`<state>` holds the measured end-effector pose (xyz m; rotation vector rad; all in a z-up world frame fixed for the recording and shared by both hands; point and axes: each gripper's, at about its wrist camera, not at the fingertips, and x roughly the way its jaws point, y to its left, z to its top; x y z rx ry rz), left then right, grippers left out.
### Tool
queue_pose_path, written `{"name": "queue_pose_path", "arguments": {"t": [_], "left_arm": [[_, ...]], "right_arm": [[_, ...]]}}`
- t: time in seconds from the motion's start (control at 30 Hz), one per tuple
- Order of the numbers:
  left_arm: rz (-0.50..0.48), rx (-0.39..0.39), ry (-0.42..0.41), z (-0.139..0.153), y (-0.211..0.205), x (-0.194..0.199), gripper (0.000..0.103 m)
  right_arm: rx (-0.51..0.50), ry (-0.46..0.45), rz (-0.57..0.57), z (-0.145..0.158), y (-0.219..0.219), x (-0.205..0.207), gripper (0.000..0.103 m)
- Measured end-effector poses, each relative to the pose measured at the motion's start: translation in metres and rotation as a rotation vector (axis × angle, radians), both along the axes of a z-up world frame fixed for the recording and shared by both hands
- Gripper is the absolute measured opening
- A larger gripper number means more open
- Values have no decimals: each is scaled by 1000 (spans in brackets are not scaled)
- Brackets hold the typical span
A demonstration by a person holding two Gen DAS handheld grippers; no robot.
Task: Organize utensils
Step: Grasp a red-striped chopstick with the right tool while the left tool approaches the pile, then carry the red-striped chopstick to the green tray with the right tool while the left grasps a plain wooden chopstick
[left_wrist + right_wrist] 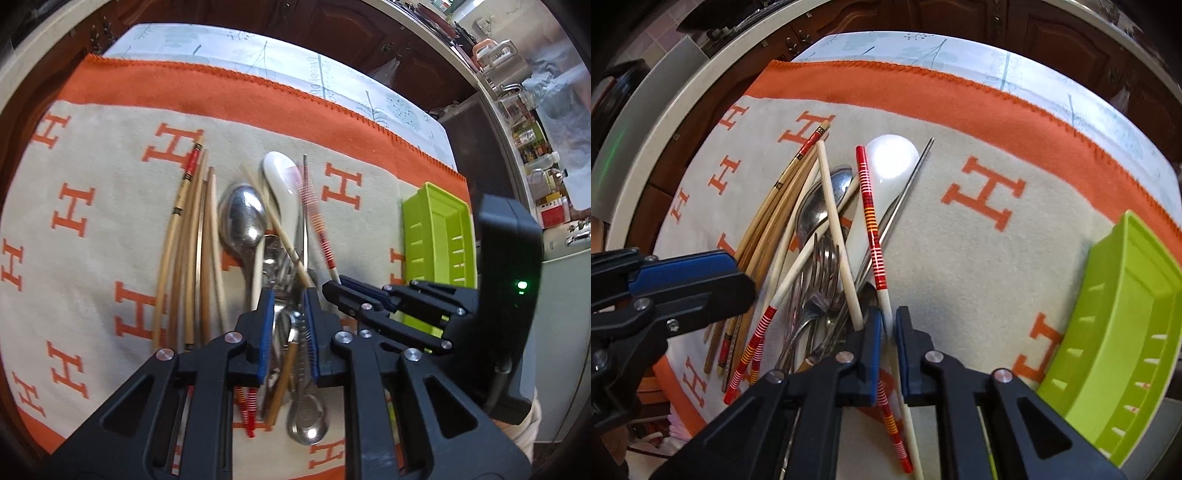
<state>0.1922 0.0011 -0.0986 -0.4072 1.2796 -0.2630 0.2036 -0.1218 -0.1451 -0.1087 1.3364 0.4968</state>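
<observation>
Striped chopstick (871, 218), apparently gripped, points away from right gripper (886, 321).

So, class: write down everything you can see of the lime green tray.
The lime green tray is a long, narrow plastic box with sloping walls, open at the top. Short slits run in rows along its side walls. It looks empty as far as can be seen. It sits flat on the cream and orange blanket, to the right of the pile of utensils and apart from it. In the left wrist view the right gripper hides its near end.
</observation>
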Motion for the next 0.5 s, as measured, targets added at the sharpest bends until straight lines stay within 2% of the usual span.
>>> {"name": "queue_pose_path", "arguments": {"t": [0.27,0.5], "left_arm": [[4,-11,43,-10,-17,12,13],[-13,18,58,-19,-31,18,12]], "right_arm": [[148,49,-139,5,-37,-4,5],[189,65,-200,2,-52,-8,5]]}}
